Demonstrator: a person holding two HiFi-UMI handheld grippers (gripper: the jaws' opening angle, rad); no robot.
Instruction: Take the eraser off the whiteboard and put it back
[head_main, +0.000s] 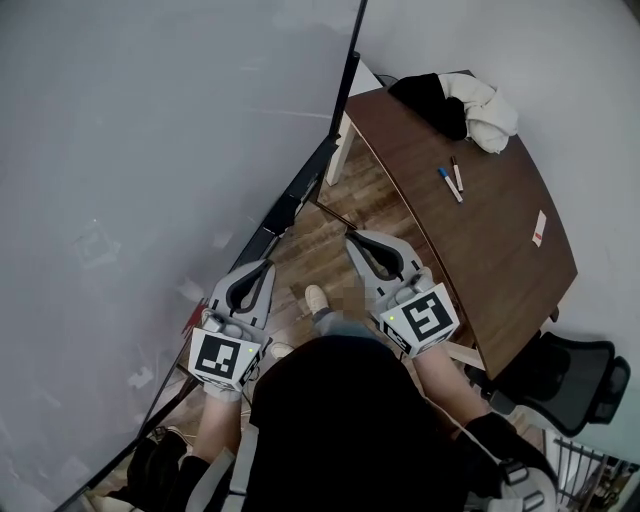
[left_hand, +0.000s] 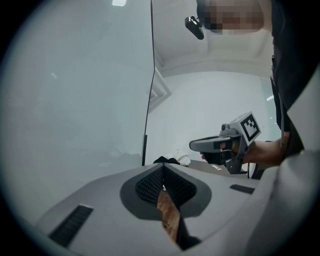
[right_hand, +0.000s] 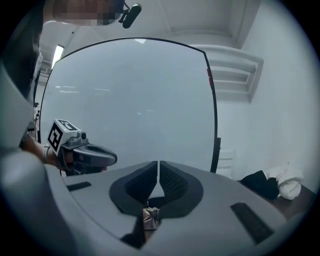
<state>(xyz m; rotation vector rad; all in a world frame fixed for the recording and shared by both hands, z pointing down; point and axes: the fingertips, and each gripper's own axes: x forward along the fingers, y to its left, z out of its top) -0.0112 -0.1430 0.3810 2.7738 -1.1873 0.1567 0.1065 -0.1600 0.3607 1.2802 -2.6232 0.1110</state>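
Note:
The big grey whiteboard (head_main: 150, 150) fills the left of the head view and stands ahead in both gripper views (left_hand: 75, 100) (right_hand: 135, 100). I cannot make out an eraser on it. My left gripper (head_main: 266, 265) is held close to the board's lower edge, shut with nothing between its fingers (left_hand: 163, 167). My right gripper (head_main: 352, 238) is beside it over the wooden floor, also shut and empty (right_hand: 158, 164). Each gripper shows in the other's view: the right one (left_hand: 192, 145), the left one (right_hand: 115, 159).
A brown table (head_main: 480, 260) stands to the right with two markers (head_main: 452, 180), a small white and red item (head_main: 540, 228) and a pile of black and white clothes (head_main: 460, 105). A black office chair (head_main: 575, 385) is at the lower right. A white cabinet (head_main: 345, 140) stands past the board's end.

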